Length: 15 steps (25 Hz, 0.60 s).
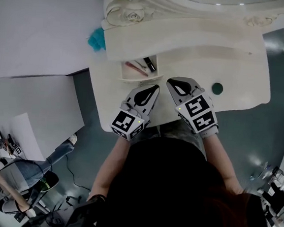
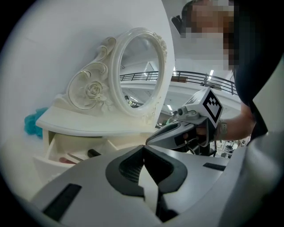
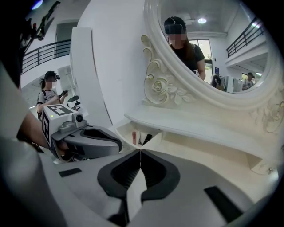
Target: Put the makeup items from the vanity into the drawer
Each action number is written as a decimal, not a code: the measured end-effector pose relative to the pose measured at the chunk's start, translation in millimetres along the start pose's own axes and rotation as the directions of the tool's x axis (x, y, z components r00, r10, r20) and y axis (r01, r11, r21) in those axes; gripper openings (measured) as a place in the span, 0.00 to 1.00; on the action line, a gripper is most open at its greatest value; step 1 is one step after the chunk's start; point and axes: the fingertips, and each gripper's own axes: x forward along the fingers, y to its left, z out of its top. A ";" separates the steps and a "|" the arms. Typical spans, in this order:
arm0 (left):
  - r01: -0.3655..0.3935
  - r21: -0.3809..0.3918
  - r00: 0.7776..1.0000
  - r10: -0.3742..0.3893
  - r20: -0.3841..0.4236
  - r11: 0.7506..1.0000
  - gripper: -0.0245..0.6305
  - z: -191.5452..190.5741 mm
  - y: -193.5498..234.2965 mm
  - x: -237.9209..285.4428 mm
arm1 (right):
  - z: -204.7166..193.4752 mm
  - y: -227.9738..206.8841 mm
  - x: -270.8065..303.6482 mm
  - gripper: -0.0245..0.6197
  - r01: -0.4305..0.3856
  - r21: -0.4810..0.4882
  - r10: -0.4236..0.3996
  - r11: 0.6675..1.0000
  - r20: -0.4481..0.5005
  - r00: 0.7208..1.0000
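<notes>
Left tongs (image 2: 143, 147) closed, empty, right tongs (image 3: 140, 150) closed, empty, tips near each other, 2 forearms (image 1: 112, 162) apparently bare

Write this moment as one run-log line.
left gripper: shut, empty | right gripper: shut, empty | drawer: open, holds makeup | green disc: on vanity

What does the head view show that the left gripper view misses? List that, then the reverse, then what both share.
Only the head view: a dark green round item lying on the vanity top.
Only the left gripper view: a railing reflected in the oval mirror, and the left claw seen shut with nothing in it.
Both: the open drawer with makeup items inside, the teal fluffy thing, the carved rose frame and the right claw.
</notes>
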 end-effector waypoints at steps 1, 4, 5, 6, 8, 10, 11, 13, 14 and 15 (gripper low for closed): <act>0.012 0.001 1.000 -0.012 -0.003 1.000 0.06 -0.4 -3.7 3.6 | -3.8 -3.1 -4.0 0.07 0.010 0.010 -0.010 1.000 -0.001 1.000; 0.051 0.008 0.999 -0.051 -0.019 0.999 0.06 -1.8 -15.3 15.0 | -14.5 -12.4 -15.4 0.07 0.039 0.043 -0.039 0.998 -0.001 0.999; 0.064 0.010 0.998 -0.064 -0.025 0.998 0.06 -2.8 -19.1 19.1 | -18.2 -15.5 -19.0 0.07 0.048 0.055 -0.048 0.997 -0.001 0.999; 0.077 0.013 0.997 -0.076 -0.032 0.997 0.06 -3.9 -23.0 23.4 | -21.9 -18.6 -22.6 0.07 0.057 0.065 -0.057 0.996 -0.002 0.998; 0.099 0.021 0.994 -0.098 -0.044 0.995 0.06 -6.3 -31.8 31.8 | -29.3 -24.9 -31.3 0.07 0.074 0.082 -0.074 0.994 -0.002 0.997; 0.121 0.027 0.991 -0.119 -0.054 0.992 0.06 -6.3 -44.6 40.0 | -36.9 -30.2 -43.3 0.07 0.091 0.099 -0.092 0.991 0.001 0.996; 0.134 0.031 0.990 -0.132 -0.057 0.991 0.06 -5.7 -51.9 43.9 | -40.9 -32.6 -50.0 0.07 0.101 0.107 -0.102 0.989 0.004 0.995; 0.162 0.039 0.985 -0.160 -0.062 0.986 0.06 -5.0 -65.4 52.0 | -49.5 -38.1 -62.6 0.07 0.121 0.126 -0.123 0.985 0.005 0.992; 0.175 0.044 0.983 -0.172 -0.067 0.984 0.06 -5.1 -70.8 56.3 | -53.7 -41.5 -67.5 0.07 0.131 0.134 -0.133 0.982 0.004 0.991; 0.186 0.047 0.981 -0.183 -0.072 0.981 0.06 -5.6 -75.2 60.7 | -57.8 -45.1 -71.6 0.07 0.139 0.142 -0.140 0.980 0.003 0.990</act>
